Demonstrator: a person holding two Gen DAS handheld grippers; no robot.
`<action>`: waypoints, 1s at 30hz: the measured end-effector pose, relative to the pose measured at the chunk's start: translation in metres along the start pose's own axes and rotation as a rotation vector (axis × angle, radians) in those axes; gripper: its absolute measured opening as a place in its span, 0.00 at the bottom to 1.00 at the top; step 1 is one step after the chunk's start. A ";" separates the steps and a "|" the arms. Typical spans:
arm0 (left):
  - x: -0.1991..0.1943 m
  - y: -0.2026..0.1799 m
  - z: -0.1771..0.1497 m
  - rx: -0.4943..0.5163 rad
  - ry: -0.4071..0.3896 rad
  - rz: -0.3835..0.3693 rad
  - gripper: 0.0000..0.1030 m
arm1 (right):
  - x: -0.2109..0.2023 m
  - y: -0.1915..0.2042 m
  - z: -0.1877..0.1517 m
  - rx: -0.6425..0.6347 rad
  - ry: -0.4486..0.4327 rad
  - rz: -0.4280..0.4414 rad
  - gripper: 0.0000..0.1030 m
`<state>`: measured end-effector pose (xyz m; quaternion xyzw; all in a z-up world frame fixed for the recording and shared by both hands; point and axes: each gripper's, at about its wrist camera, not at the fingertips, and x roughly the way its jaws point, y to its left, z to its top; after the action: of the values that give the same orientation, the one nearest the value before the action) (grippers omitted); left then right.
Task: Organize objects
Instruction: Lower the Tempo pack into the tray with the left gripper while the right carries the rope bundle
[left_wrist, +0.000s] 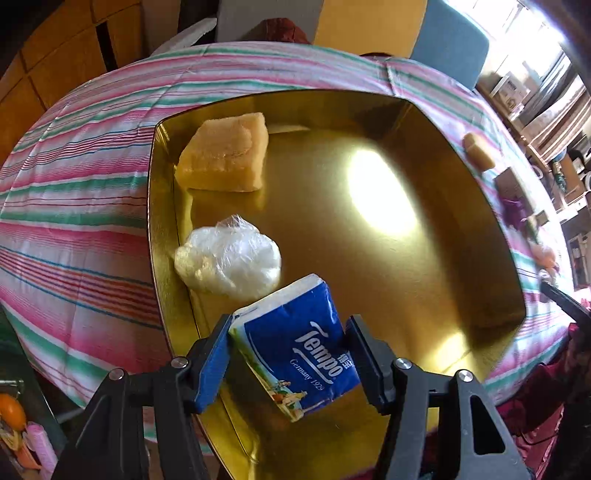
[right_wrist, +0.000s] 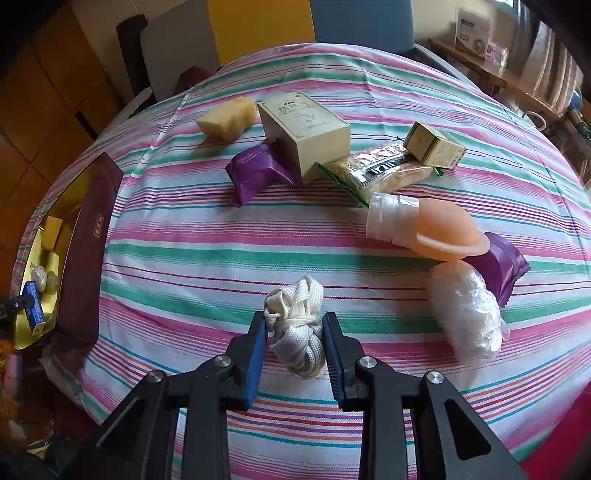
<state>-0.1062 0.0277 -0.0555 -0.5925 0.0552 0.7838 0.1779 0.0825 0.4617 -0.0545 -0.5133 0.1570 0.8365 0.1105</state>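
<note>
My left gripper (left_wrist: 290, 334) is shut on a blue Tempo tissue pack (left_wrist: 295, 347), held tilted over the near corner of a gold tin box (left_wrist: 461, 306). Inside the box lie a yellow sponge (left_wrist: 223, 155) and a clear plastic-wrapped white bundle (left_wrist: 229, 256). My right gripper (right_wrist: 294, 334) is shut on a bundle of cream woven strap (right_wrist: 295, 325) on the striped tablecloth (right_wrist: 207, 258). The box (right_wrist: 33, 332) also shows at the far left of the right wrist view, with the tissue pack (right_wrist: 35, 312) over it.
On the cloth lie a yellow sponge (right_wrist: 227, 118), two purple packets (right_wrist: 258, 171) (right_wrist: 498, 264), a beige carton (right_wrist: 306, 131), a snack bar (right_wrist: 380, 171), a small box (right_wrist: 434, 146), a peach silicone cup (right_wrist: 432, 229) and a plastic-wrapped roll (right_wrist: 467, 310). A maroon lid (right_wrist: 86, 251) leans by the box.
</note>
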 end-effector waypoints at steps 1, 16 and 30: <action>0.003 -0.001 0.002 0.005 0.002 0.010 0.60 | 0.000 0.000 0.000 0.002 -0.002 0.001 0.30; 0.012 -0.004 0.031 0.018 -0.035 0.104 0.60 | 0.000 -0.002 0.001 0.019 -0.017 -0.003 0.30; -0.076 0.018 -0.015 -0.109 -0.372 0.074 0.62 | -0.024 0.025 0.010 0.036 -0.079 0.074 0.30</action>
<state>-0.0811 -0.0093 0.0104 -0.4436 0.0006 0.8876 0.1239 0.0762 0.4418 -0.0252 -0.4715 0.1865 0.8567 0.0949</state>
